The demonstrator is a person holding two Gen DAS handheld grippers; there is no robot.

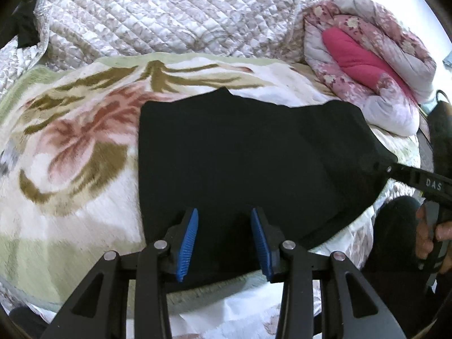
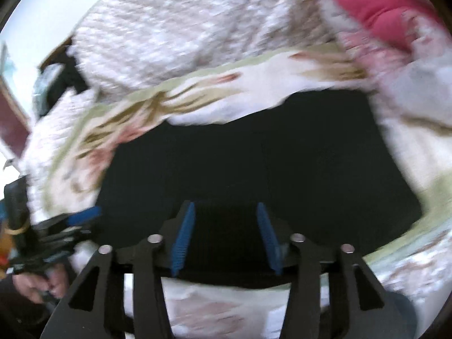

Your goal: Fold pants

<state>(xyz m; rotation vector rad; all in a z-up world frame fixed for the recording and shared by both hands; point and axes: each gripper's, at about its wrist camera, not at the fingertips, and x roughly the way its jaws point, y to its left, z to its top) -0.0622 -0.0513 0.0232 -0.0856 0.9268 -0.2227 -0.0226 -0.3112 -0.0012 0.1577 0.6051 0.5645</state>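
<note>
Black pants [image 1: 240, 152] lie folded into a flat block on a floral blanket [image 1: 79, 141]. My left gripper [image 1: 224, 212] hovers over their near edge, blue pads [image 1: 188, 243] apart, only flat cloth showing between them. At the pants' right edge my right gripper [image 1: 418, 178] reaches in, a hand [image 1: 432, 234] on its handle. The right wrist view is blurred: the pants [image 2: 254, 163] fill its middle, and the right gripper [image 2: 226, 206] stands open over their near edge with nothing pinched. The left gripper [image 2: 82, 217] shows at the left there.
A white quilted bedspread [image 1: 158, 17] covers the bed behind the blanket. A rolled pink floral comforter [image 1: 367, 56] lies at the far right, close to the pants' corner. Dark cloth [image 1: 25, 25] sits at the far left. The bed's near edge runs just below the grippers.
</note>
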